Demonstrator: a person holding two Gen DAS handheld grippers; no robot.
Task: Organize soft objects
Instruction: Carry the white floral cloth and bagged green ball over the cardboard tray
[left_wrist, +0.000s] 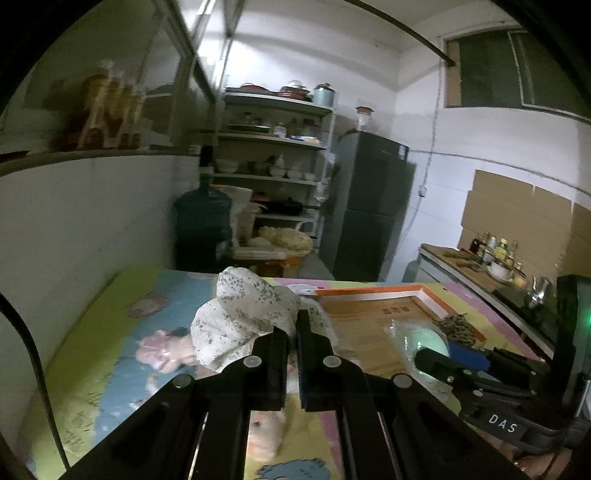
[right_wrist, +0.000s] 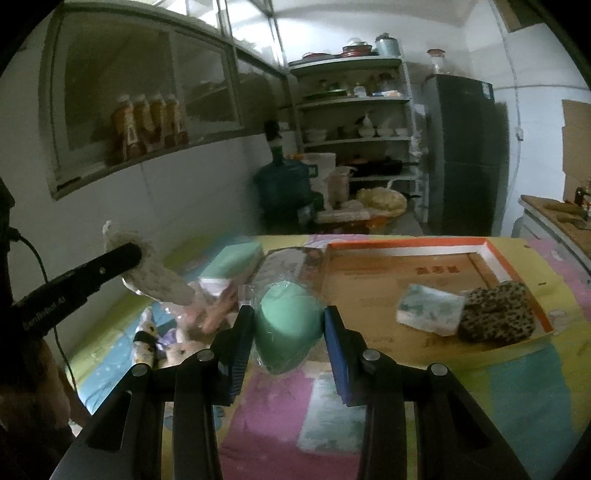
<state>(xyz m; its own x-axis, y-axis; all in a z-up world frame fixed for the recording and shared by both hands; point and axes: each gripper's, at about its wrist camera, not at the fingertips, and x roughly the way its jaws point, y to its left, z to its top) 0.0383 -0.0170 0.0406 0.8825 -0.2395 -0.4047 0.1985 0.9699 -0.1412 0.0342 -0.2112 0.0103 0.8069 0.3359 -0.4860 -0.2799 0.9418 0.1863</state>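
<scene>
Dim kitchen, bright cartoon-print mat on table. Left gripper pinches a white floral cloth bundle, lifted clear. Right gripper clamps a bagged mint-green foam pad, prob. bound for the shallow orange-rimmed cardboard tray just ahead-right.

Two black two-finger tongs are in view, the left tongs and the right tongs. One white floral cloth bundle, one mint-green rounded soft item in clear wrap, one green-and-white folded cloth and one leopard-print fuzzy pad are seen. One orange-rimmed shallow cardboard tray sits there. Four amber bottles line the cabinet ledge.
</scene>
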